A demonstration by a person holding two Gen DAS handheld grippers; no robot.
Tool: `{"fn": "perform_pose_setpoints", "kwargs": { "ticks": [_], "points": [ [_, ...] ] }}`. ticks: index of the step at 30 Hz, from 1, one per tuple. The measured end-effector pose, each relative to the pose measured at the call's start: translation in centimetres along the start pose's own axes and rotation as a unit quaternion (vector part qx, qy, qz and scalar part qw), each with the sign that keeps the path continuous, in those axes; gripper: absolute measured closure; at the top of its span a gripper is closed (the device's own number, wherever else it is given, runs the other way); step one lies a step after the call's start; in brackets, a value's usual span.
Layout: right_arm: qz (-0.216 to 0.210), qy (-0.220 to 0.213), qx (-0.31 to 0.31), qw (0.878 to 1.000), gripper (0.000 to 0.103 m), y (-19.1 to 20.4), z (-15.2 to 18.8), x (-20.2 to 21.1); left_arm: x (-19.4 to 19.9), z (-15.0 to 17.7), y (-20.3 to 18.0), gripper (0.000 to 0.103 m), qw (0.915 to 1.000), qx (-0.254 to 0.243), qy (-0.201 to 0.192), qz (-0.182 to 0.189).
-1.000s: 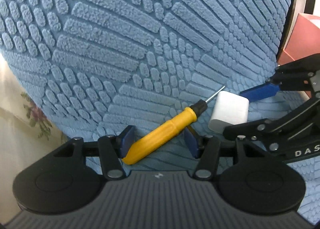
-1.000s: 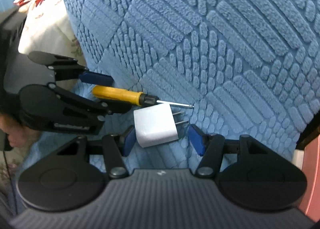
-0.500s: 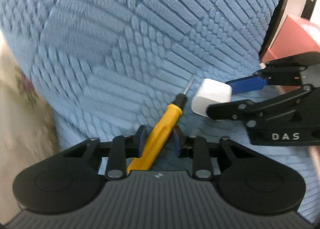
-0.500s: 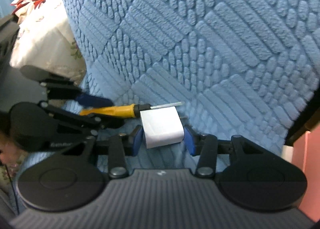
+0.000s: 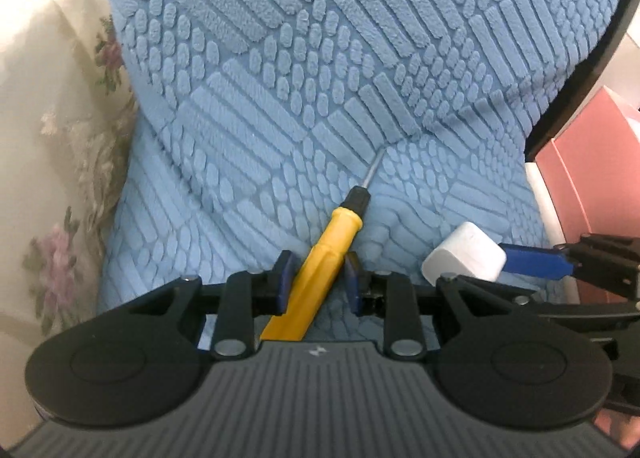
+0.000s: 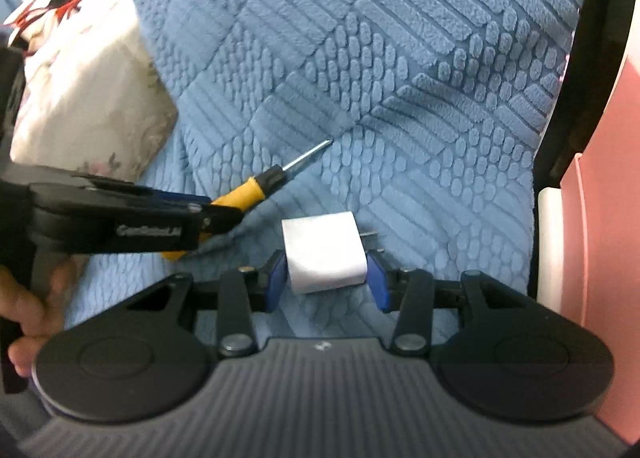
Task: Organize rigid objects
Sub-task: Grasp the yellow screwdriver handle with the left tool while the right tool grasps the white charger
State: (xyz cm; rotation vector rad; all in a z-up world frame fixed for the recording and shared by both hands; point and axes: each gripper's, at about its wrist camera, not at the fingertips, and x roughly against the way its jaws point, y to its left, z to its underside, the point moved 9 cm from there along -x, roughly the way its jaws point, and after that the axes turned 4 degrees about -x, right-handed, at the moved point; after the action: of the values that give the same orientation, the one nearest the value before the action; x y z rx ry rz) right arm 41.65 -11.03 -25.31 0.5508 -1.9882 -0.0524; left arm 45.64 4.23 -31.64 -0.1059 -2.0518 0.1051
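My left gripper (image 5: 318,278) is shut on a yellow-handled screwdriver (image 5: 328,246) and holds it above the blue textured seat cushion (image 5: 320,77), tip pointing away. The screwdriver also shows in the right wrist view (image 6: 256,187), held by the left gripper (image 6: 208,213). My right gripper (image 6: 326,278) is shut on a white plug adapter (image 6: 324,254), its metal prongs pointing right. In the left wrist view the adapter (image 5: 464,258) sits at the right between the right gripper's blue fingers (image 5: 532,262).
The blue cushion fills both views, with a black chair frame (image 6: 592,57) along its right side. A pink box (image 5: 592,185) stands at the far right. Floral cream fabric (image 5: 60,137) lies to the left of the cushion.
Both grippers closed on their objects, the left on the screwdriver and the right on the adapter, and lifted them off the cushion and back from it.
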Motion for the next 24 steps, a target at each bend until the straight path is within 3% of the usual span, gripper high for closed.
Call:
{"fn": "perform_pose_setpoints", "kwargs": {
  "ticks": [8,14,24],
  "points": [
    [0.017,-0.019,-0.008,1.000,0.058,-1.5,0.6,2.9,2.0,1.9,-1.2,0.080,0.9995,0.026,-0.015,0.002],
    [0.028,-0.021,-0.011,0.999,0.058,-1.3,3.2,5.1,4.5,4.8,-2.1,0.082,0.9988,0.044,-0.019,0.003],
    [0.044,-0.004,-0.014,0.999,0.058,0.2,7.4,5.3,3.7,8.2,-3.1,0.079,0.9985,0.051,0.013,0.015]
  ]
}}
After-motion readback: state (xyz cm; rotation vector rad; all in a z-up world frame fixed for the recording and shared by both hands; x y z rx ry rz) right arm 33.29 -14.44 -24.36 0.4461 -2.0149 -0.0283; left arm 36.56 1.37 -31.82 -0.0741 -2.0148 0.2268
